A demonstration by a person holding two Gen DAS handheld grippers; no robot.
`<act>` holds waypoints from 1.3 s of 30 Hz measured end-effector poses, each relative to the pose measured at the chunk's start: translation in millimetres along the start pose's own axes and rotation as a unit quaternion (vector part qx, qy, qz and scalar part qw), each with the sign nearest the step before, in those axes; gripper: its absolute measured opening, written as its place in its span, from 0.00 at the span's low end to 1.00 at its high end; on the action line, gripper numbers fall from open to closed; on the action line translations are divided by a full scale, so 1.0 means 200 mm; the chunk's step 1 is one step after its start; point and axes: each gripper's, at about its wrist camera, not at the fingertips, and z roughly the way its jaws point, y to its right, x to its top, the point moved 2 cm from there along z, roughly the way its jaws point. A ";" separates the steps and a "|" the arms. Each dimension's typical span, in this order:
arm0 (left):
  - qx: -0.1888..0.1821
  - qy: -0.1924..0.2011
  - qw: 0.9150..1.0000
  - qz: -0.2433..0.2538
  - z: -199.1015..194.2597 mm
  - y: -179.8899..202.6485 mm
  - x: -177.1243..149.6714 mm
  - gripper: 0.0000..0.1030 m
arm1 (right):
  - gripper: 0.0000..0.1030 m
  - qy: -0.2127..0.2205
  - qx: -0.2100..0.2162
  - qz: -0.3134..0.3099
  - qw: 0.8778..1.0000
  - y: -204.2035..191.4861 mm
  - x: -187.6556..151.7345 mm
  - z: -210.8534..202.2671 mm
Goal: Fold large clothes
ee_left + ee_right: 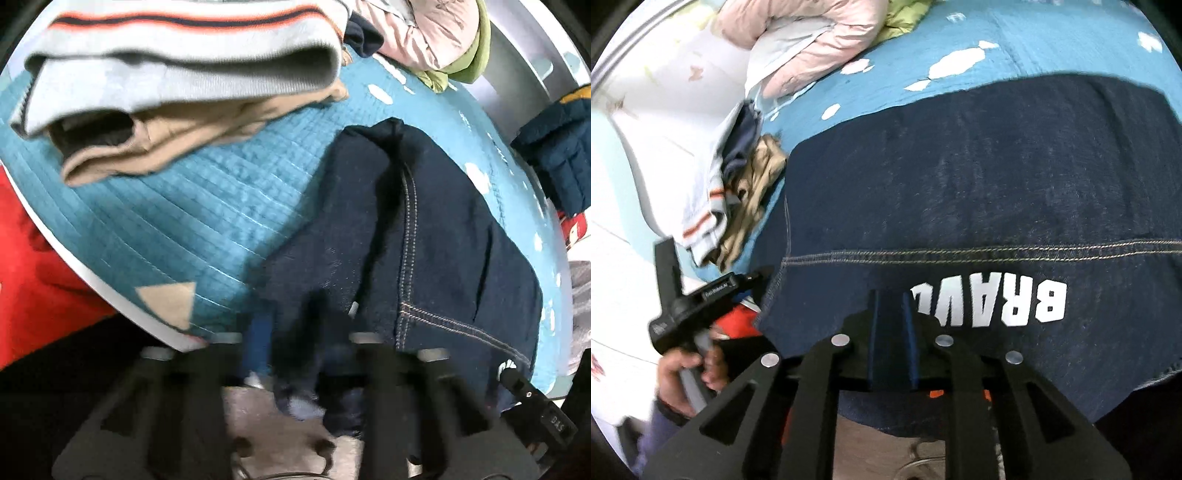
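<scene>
White block capitals reading "BRAV", seen upside down with the rest hidden behind the right gripper (892,332), are printed on the dark navy denim-like garment (979,184) with pale contrast stitching. A small white label on the black device of the left gripper, seen at the left of the right wrist view, is too small to read.

The garment lies spread on the teal quilted bed cover (192,206) with white cloud shapes and a tan triangle. In the left wrist view its long axis runs from the near edge of the bed away toward the far side, a double-stitched seam following that line; its near end hangs over the bed's edge.

The left gripper (295,354), blurred, has its jaws closed on the garment's near edge. The right gripper's blue-lined jaws stand slightly parted, with the printed hem at them; whether they pinch the cloth I cannot tell.

A folded grey knit with orange and navy stripes (184,55) rests on folded tan cloth (177,140) nearby. A pink padded jacket (812,48) lies farther back.
</scene>
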 end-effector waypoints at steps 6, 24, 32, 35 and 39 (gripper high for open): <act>-0.067 0.017 0.997 0.046 -0.16 0.20 0.00 0.04 | 0.45 0.014 0.019 -0.061 0.998 -0.22 -0.10 0.00; -0.137 0.003 0.989 0.047 -0.34 0.20 0.05 0.04 | 0.65 0.053 0.013 -0.135 0.989 -0.60 -0.19 0.15; -0.156 0.000 0.986 0.055 -0.35 0.21 0.06 0.04 | 0.75 0.092 -0.016 -0.186 0.978 -0.72 -0.24 0.16; -0.162 -0.005 0.985 0.054 -0.34 0.20 0.07 0.04 | 0.75 0.084 -0.034 -0.181 0.979 -0.76 -0.17 0.32; -0.166 -0.014 0.985 0.051 -0.31 0.18 0.09 0.04 | 0.52 0.080 -0.036 -0.136 0.987 -0.74 -0.07 0.43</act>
